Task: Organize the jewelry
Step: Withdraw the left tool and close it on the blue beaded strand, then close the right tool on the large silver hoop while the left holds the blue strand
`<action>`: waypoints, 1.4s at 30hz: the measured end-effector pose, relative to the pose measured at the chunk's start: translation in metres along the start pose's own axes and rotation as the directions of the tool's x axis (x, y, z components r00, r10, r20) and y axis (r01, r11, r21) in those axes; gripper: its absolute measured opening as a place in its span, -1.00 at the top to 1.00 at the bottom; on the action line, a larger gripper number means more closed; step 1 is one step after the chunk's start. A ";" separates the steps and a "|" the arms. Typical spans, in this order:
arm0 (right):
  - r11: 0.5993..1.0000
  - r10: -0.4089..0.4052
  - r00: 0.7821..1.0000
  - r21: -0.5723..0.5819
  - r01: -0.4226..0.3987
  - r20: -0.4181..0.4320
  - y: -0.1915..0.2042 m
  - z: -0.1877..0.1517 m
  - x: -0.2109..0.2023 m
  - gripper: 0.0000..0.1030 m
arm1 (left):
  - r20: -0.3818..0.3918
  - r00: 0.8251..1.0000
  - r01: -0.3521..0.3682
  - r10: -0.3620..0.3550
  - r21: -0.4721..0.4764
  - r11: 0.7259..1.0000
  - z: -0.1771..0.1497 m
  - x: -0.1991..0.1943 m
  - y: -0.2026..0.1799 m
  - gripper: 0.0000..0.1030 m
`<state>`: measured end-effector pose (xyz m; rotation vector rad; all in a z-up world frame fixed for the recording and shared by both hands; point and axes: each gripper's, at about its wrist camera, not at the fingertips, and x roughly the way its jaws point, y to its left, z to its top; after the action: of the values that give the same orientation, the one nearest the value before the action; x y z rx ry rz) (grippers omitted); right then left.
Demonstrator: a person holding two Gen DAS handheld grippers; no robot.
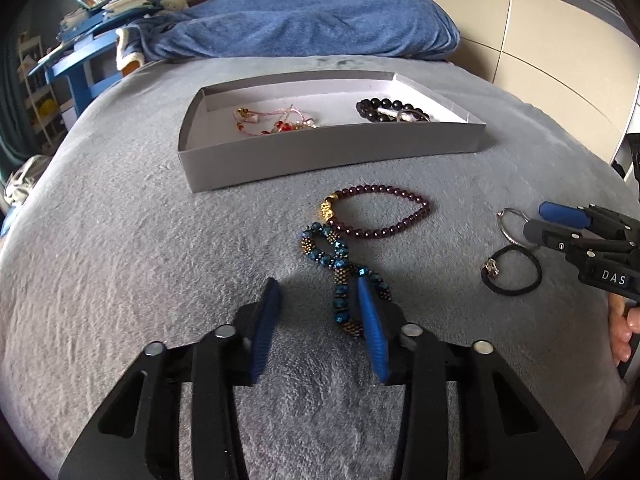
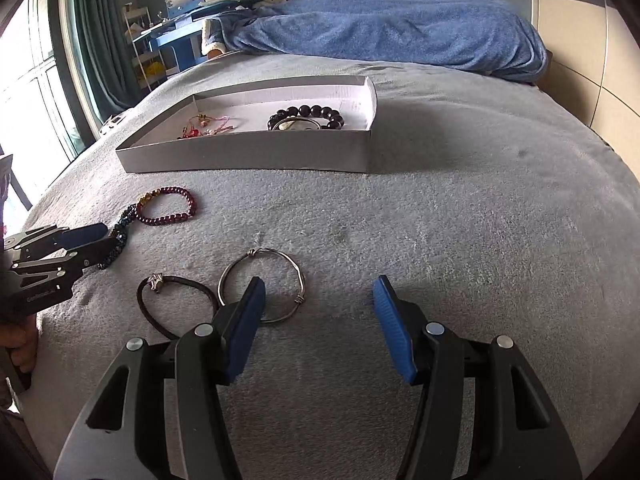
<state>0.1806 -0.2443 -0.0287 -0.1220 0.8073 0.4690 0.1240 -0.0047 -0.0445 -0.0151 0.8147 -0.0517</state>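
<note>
Left gripper (image 1: 318,304): nearest item in the left wrist view; fingers spread wide, holding nothing; its right-hand pad overlaps the near end of the blue-and-gold beaded bracelet (image 1: 344,276), contact not certain

Right gripper (image 2: 318,304): fingers wide apart, nothing between them; one pad lies over the near edge of the silver wire bangle (image 2: 262,286)

Black hair tie with small charm (image 2: 172,300): flat on the bed, just beside the bangle on its left, the two loops appearing to overlap at the edge

Blue-and-gold beaded bracelet: twisted into a figure-eight on the grey blanket (image 1: 120,240), its far end touching the dark red beaded bracelet (image 1: 380,216)

Dark red beaded bracelet: gold clasp beads at the left, lying open in an oval between the grippers and the box

Grey shallow box (image 1: 332,152): further back on the bed; holds a tangle of pink-and-red thread jewelry (image 1: 274,120) at the left and a black beaded bracelet (image 1: 390,110) with a pale item across it at the right

Blue towel-covered pillow (image 1: 312,24): beyond the box, at the head of the bed

Status, as judged: partly sorted, four pieces outside the box; pick-up step in hand. Next move calls for centring the fingers over one strand, closing, then carrying it to the box
</note>
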 end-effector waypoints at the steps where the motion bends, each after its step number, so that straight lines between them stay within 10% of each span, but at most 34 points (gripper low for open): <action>1: 1.000 -0.002 1.000 -0.002 0.002 0.001 0.001 0.000 0.000 -0.10 | 0.002 1.000 -0.001 0.001 0.003 1.000 0.000 0.000 -0.001 0.48; 4: 1.000 -0.005 1.000 -0.009 0.005 0.006 0.003 0.000 -0.001 -0.09 | 0.010 1.000 0.002 -0.002 0.014 1.000 -0.001 -0.001 -0.003 0.85; 42: 0.994 0.045 0.997 -0.099 -0.050 -0.057 0.040 0.002 0.014 -0.06 | 0.004 1.000 0.023 -0.023 -0.040 0.999 -0.001 0.002 0.008 0.82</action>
<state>0.1726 -0.2034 -0.0339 -0.2102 0.8419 0.5536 0.1245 0.0032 -0.0468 -0.0624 0.8119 -0.0573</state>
